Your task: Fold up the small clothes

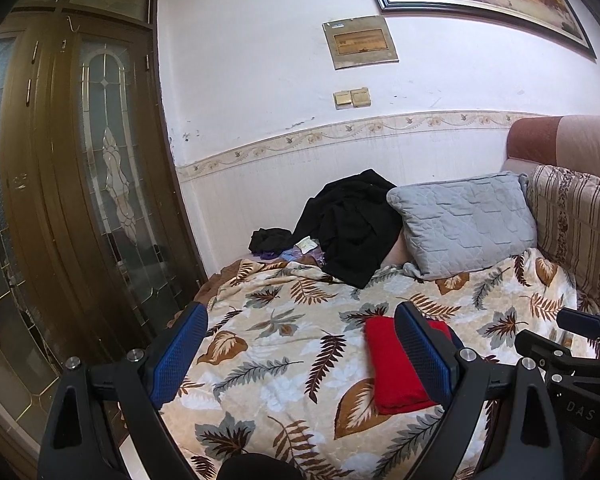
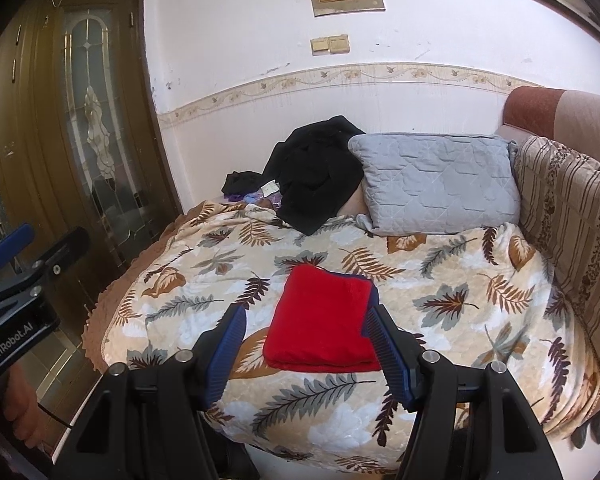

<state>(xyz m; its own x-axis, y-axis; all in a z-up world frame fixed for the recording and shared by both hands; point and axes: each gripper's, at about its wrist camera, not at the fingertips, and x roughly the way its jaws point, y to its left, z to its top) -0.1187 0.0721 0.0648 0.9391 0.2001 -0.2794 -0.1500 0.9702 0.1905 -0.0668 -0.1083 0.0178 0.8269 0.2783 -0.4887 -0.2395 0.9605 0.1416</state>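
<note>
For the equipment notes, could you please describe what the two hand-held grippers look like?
Both match: the left hand-held gripper and right hand-held gripper have black plastic frames, silver bolts and blue ribbed finger pads. White lettering marks the left one's side.

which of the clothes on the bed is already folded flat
The red cloth, a neat rectangle on the leaf-print blanket just ahead of the grippers. The black garments by the grey pillow lie in a crumpled heap.

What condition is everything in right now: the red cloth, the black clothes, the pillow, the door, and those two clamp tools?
Red cloth: folded, flat on blanket.
Black clothes: unfolded heap.
Grey pillow: propped, leaning.
Leaf-print blanket: spread over bed.
Door: closed.
Left gripper: open, empty.
Right gripper: open, empty.
</note>
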